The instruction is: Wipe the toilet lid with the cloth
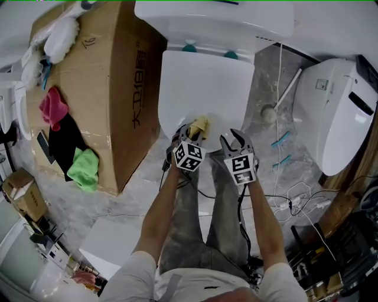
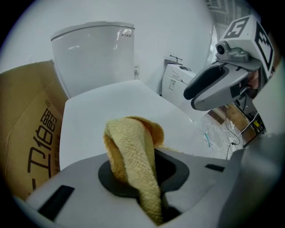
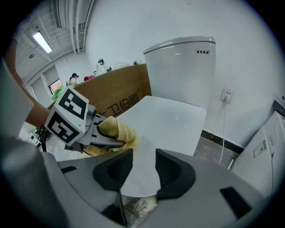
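Left tool [image 1: 193, 133]: jaws clamped on the yellow cloth [image 2: 133, 156], held over the front end of the toilet lid [image 1: 207, 82].
Yellow cloth: waffle-textured, bunched into a fold, pinched low between the jaws and standing up out of them; at the lid's front edge, toward the person's left; contact with the lid not clear.
Right tool [image 3: 138, 167]: jaws parted by a modest gap, gripping nothing; only the lid's front tip and the floor below visible between them.
Tools together: side by side at the lid's front, close but apart, left one slightly further forward.
Toilet lid: white, closed flat, bare apart from the cloth at its front.
Cistern [image 1: 218, 17]: white, upright behind the lid, against the wall.
Cardboard box [image 1: 112, 76]: large, brown, printed with dark characters, lying just left of the toilet.
On the box: pink cloth [image 1: 53, 107], black cloth [image 1: 65, 138] and green cloth [image 1: 84, 168], lined up along its outer edge.
Second toilet [image 1: 336, 112]: white, to the right, well apart from the lid.
Floor [image 1: 266, 76]: grey marbled tile; white cables [image 1: 295, 200] trailing at the right.
Person: standing at the toilet's front, bare forearms [image 1: 159, 212] reaching forward, grey trousers [image 1: 207, 230] below.
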`<state>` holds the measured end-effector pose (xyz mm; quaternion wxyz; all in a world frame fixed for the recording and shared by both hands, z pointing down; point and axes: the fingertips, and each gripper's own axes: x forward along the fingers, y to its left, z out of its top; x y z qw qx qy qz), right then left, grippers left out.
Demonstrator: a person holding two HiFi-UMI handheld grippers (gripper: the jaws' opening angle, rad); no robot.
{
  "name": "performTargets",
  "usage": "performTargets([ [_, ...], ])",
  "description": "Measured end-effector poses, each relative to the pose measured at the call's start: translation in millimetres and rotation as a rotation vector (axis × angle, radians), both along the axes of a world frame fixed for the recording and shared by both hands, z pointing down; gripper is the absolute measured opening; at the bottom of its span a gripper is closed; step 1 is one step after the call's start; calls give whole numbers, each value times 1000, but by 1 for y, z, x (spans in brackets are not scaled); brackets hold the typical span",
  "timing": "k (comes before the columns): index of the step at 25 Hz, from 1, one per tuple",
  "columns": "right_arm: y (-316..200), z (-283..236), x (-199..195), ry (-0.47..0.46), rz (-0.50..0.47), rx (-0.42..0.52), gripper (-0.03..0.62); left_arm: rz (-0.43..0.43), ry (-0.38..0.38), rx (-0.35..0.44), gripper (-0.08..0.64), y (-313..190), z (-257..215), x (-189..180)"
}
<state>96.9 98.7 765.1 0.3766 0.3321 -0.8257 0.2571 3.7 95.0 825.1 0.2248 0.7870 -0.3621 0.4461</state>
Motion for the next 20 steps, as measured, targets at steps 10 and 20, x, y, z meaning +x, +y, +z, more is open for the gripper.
performTargets([
  [10,3,-1,-21,2,-20,-3,172,-82,-31,15,80,-5,1,-54],
  [20,5,-7,-28,5,-43,-2,172,-241,-69,15,80,5,1,-97],
])
